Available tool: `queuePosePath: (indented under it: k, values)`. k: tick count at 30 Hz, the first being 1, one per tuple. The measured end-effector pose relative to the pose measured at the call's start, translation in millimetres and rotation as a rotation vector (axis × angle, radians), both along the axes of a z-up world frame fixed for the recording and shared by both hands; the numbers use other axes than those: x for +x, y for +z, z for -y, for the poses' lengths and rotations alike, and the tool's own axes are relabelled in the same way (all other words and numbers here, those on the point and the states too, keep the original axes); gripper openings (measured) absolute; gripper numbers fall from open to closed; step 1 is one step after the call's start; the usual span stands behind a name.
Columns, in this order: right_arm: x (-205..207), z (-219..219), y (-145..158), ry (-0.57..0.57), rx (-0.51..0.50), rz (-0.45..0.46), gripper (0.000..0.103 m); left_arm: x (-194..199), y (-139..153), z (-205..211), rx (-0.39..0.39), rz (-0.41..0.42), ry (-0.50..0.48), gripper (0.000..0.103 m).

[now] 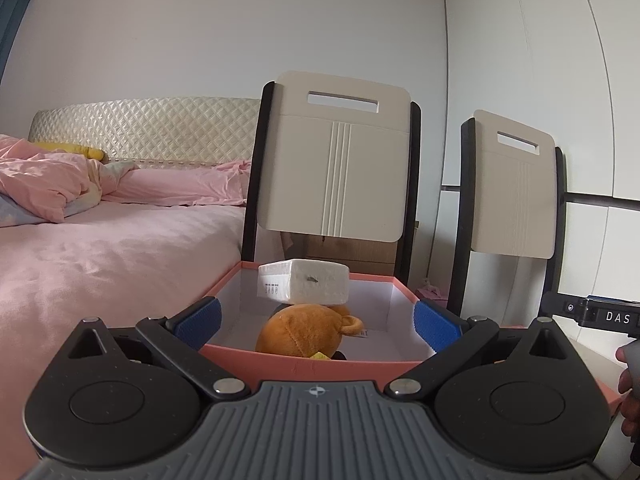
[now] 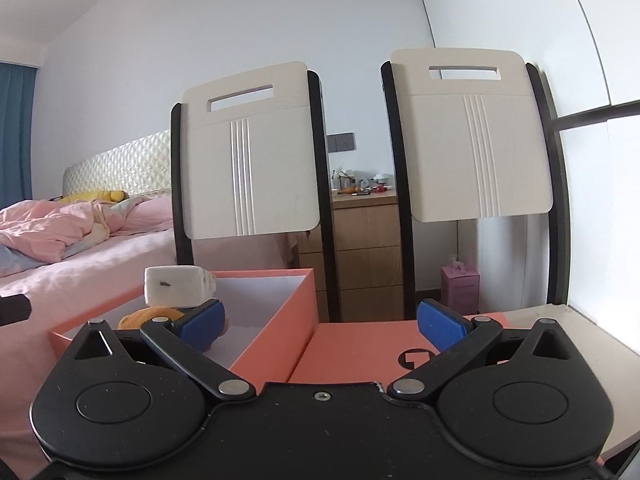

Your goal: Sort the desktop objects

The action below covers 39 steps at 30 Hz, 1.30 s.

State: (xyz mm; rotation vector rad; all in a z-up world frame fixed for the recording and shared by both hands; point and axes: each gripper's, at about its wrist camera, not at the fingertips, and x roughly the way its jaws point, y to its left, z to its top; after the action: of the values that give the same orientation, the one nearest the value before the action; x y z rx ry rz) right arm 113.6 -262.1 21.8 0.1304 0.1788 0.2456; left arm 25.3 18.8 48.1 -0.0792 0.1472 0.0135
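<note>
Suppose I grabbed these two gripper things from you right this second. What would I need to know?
Left gripper: open, empty, facing the orange box.
Right gripper: open, empty, above the box lid, which lies flat beside the box.
Already in the box: a white tissue pack resting over a brown plush toy.
Left to do: probably fit the lid on. No other loose items are visible from here.

Pink-sheeted bed [image 1: 100, 248], two cream chairs [image 2: 248, 160], wooden dresser [image 2: 368, 252], white walls [image 1: 200, 32].
</note>
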Motion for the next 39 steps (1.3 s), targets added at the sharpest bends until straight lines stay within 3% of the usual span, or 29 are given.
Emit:
queuePosePath:
  k: [39]
  values:
    - [0.8,8.0,-7.3,-0.051,0.019,-0.015,0.102,-3.6,-1.8,5.7,0.021,0.004,-0.02,0.103]
